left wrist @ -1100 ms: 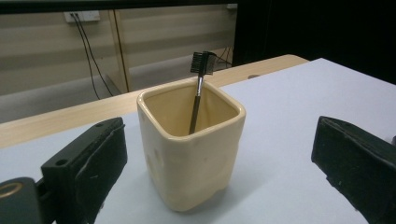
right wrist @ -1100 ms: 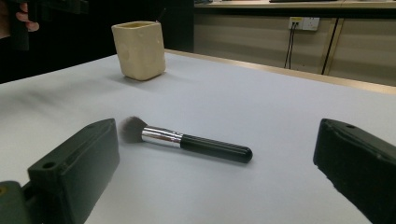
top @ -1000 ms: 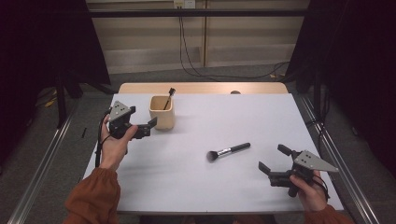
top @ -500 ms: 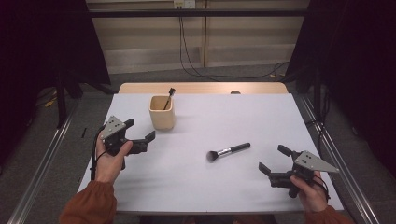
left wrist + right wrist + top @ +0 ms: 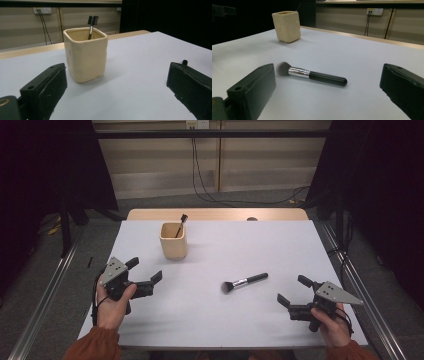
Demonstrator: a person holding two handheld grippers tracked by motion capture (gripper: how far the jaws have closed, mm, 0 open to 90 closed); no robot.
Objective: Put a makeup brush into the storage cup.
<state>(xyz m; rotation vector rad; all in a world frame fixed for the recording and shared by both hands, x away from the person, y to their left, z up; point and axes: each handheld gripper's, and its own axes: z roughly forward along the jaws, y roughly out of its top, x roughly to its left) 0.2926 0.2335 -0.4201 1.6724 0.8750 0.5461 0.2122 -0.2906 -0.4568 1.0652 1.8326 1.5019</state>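
Resting low at the lower left of the high view, the left tongs [image 5: 146, 274] stood wide open and held nothing, gripped in the person's left hand [image 5: 112, 302]. In the left gripper view the two black jaws sat far apart at the bottom corners, with the cream cup [image 5: 85, 54] between them and further off, upright on the white worktop [image 5: 140, 72]. A thin dark-tipped brush [image 5: 91, 25] stuck out of the cup, leaning against its far wall.

The right tongs [image 5: 295, 292] sat at the lower right of the high view, also wide open and empty, in the right hand [image 5: 331, 325]. Their jaws pointed toward the frame centre. The makeup brush [image 5: 244, 282] lay flat on the worktop [image 5: 210, 320] just right of centre, apart from both tongs, nearer the right ones. Its bristle head pointed lower left, the black handle upper right.

In the right gripper view the makeup brush [image 5: 311, 73] lay crosswise between the open jaws, beyond their tips, not touching either. Grey bristles sat at left, then a silver ferrule, then the black handle at right. The cup [image 5: 286, 26] showed at the upper left of that view, well apart from the brush.

In the high view the cup [image 5: 173, 240] stood in the upper left part of the worktop, above the left tongs and clear of them.
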